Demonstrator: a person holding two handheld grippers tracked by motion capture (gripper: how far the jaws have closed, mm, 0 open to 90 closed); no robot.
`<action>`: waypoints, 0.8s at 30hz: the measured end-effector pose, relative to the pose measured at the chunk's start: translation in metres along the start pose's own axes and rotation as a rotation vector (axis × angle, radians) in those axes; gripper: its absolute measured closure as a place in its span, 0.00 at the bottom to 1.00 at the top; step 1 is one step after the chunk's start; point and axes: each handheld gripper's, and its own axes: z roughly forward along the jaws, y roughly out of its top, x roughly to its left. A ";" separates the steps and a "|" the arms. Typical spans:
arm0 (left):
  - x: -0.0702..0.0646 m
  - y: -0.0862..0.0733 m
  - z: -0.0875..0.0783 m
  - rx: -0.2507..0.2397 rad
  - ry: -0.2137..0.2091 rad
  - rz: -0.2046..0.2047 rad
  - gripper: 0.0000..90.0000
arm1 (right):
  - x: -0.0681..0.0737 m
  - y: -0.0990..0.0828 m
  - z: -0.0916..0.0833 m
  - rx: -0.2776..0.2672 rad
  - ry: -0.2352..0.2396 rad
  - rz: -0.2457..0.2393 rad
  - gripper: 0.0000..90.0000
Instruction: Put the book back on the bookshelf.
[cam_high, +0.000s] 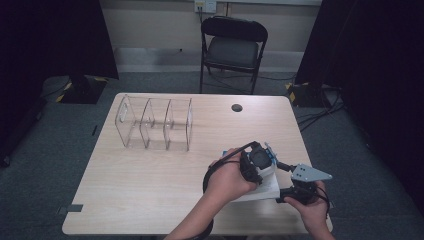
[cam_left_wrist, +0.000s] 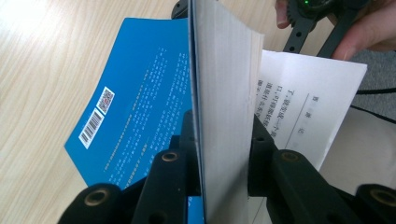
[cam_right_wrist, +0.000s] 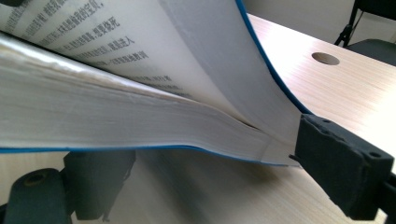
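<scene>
A blue-covered book (cam_high: 265, 187) lies open near the table's front right corner. My left gripper (cam_high: 257, 165) comes down on it from above. In the left gripper view the left gripper (cam_left_wrist: 224, 135) is shut on a thick block of white pages (cam_left_wrist: 224, 84) that stands up from the blue cover (cam_left_wrist: 140, 93); a printed page (cam_left_wrist: 299, 93) lies beyond. My right gripper (cam_high: 287, 192) sits at the book's right edge. In the right gripper view its jaws (cam_right_wrist: 210, 161) stand wide apart, the right pad touching the lower page block (cam_right_wrist: 116, 116), the left jaw under it.
A clear plastic divider rack (cam_high: 155, 122) stands at the back left of the wooden table (cam_high: 150, 190). A round cable hole (cam_high: 237, 107) is at the back middle. A black folding chair (cam_high: 232, 45) stands behind the table.
</scene>
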 end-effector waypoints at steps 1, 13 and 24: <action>0.000 0.001 -0.002 0.004 -0.002 0.006 0.83 | 0.000 0.001 -0.001 -0.003 0.003 -0.001 0.12; -0.002 0.004 -0.006 -0.006 0.004 0.024 0.83 | -0.002 0.009 -0.004 0.002 0.023 -0.045 0.12; -0.006 0.013 -0.020 -0.025 -0.010 0.041 0.83 | 0.002 0.019 -0.016 -0.021 0.035 -0.075 0.12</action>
